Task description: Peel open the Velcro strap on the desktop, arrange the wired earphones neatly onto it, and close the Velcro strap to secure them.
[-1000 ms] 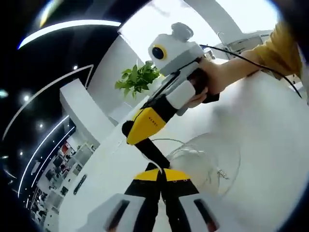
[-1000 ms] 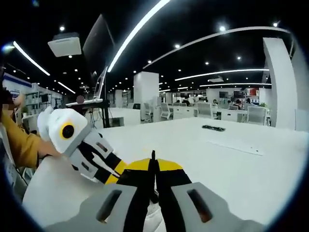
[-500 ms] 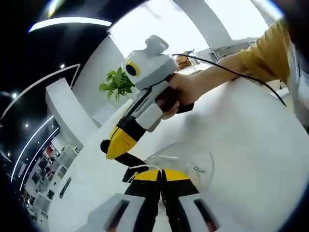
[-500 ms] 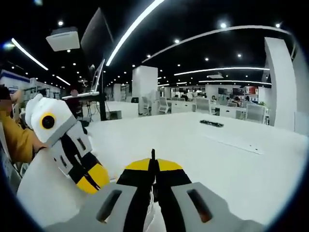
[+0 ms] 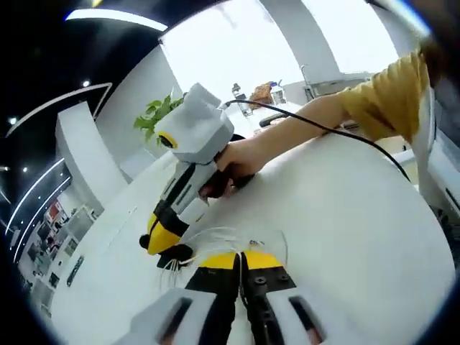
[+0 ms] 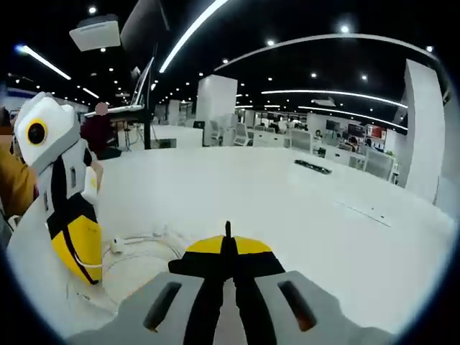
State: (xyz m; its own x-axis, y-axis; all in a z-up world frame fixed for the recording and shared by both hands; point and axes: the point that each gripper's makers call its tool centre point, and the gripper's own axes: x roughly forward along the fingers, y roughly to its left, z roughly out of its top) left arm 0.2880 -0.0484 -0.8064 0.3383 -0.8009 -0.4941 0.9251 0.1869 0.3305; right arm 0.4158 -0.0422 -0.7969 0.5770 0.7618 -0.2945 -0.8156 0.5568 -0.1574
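The white earphone wire (image 5: 264,235) lies in loose loops on the white table (image 5: 345,215), just beyond my left gripper (image 5: 241,257), whose jaws are shut. My right gripper (image 5: 175,254), held by a hand (image 5: 233,164), points down at the table to the left. It is shut, and white strands fan out from its black tips. In the right gripper view the wire (image 6: 147,243) and an earbud (image 6: 117,246) rest on the table (image 6: 302,208) between my right gripper (image 6: 228,241) and my left gripper (image 6: 77,267), which stands tip-down. I cannot tell whether the left jaws pinch the wire.
A yellow sleeve (image 5: 381,93) and a black cable (image 5: 338,131) cross the table's far side. A potted plant (image 5: 153,115) and bottles (image 5: 277,90) stand at the back. A dark flat object (image 6: 314,166) lies far out on the table, with office desks behind it.
Both grippers have come down toward the table and drawn slightly apart. The wire loop that hung in the air between them now rests on the tabletop.
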